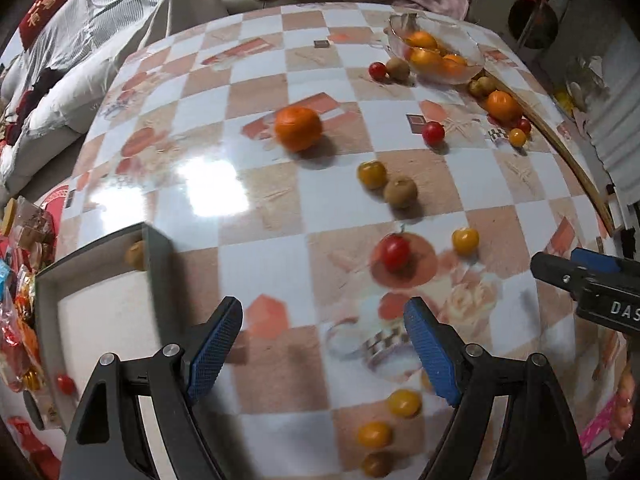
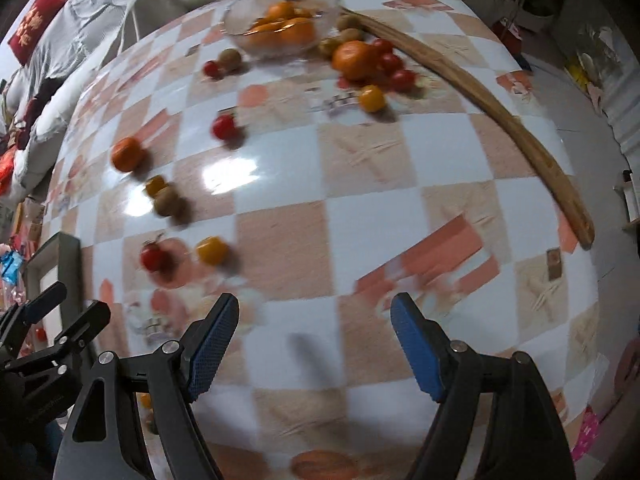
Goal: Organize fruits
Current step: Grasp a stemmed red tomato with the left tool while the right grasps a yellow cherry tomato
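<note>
Both sets of tongs are spread wide with nothing between the pads, pointing steeply down at the checkered surface. Left tongs have the closest pickings: a yellow tomato just inside the right pad, with another yellow one below it. Just ahead and a bit right sits a red tomato. These are all round, so no long axis to line up with, any approach angle works I guess.

The grey box is touching-close on the left, already holding a brownish fruit and a red tomato, so the left hand looks better placed for drops.

Right tongs hover over bare surface; nearest fruit is off to their left.

Farther out: a mandarin, then the glass bowl of oranges by the far edge, beside a wooden stick along the rim. Plenty of open room mid-surface.
</note>
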Motion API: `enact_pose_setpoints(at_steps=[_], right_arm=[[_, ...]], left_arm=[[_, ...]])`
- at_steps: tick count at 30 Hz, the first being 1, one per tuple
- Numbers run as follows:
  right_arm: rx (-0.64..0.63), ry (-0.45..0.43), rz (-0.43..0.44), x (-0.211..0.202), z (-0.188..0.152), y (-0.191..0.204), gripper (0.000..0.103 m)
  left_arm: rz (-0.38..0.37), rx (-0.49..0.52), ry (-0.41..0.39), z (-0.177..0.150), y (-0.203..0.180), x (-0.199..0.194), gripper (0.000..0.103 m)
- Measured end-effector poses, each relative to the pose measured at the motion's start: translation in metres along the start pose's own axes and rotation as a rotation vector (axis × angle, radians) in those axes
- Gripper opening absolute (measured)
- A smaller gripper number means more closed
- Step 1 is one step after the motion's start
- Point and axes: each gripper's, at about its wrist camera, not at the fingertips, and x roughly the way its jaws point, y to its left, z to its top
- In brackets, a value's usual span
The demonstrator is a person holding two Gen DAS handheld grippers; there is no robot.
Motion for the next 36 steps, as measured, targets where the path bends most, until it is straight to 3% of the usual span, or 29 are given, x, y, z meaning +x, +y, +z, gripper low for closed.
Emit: enact_pose_setpoints(at_steps=[8,18,22,26,30,31,32,36], right_arm=[[-0.030,-0.025,-0.023,0.017,0.038,-0.030,0.081],[-0.117,-0.103,-0.072,0.041,0.091,-0.030,0.081],[-0.156,-0.136,-0.092,0.043,0.106,-0.020,0.068],[-0.186,-0.150,-0.095,0.043,0.115,-0.009,0.050],[-0.189,-0.155,-0.087,0.042,0.118,-0.008,0.026],[-0.183,-0.154,-0.081,0.043,0.119,-0.010,0.024],[-0.176,-0.149,-0.065,0.043,0.119,-0.012,0.024],[-0.185,-0.136,-0.024,0.035,0.107,-0.019,0.024]], left_arm=[[0.046,-0.010,0.021,0.014,-0.024,0.024,0.084],[0.068,-0.048,0.026,0.018,-0.034,0.043,0.084],[0.069,-0.063,0.021,0.020,-0.037,0.043,0.082],[0.045,-0.074,0.019,0.022,-0.039,0.043,0.070],[0.032,-0.068,0.008,0.022,-0.044,0.039,0.039],[0.025,-0.071,0.006,0.023,-0.043,0.038,0.028],[0.021,-0.073,0.007,0.023,-0.043,0.038,0.025],[-0.010,-0.115,0.005,0.023,-0.034,0.035,0.023]])
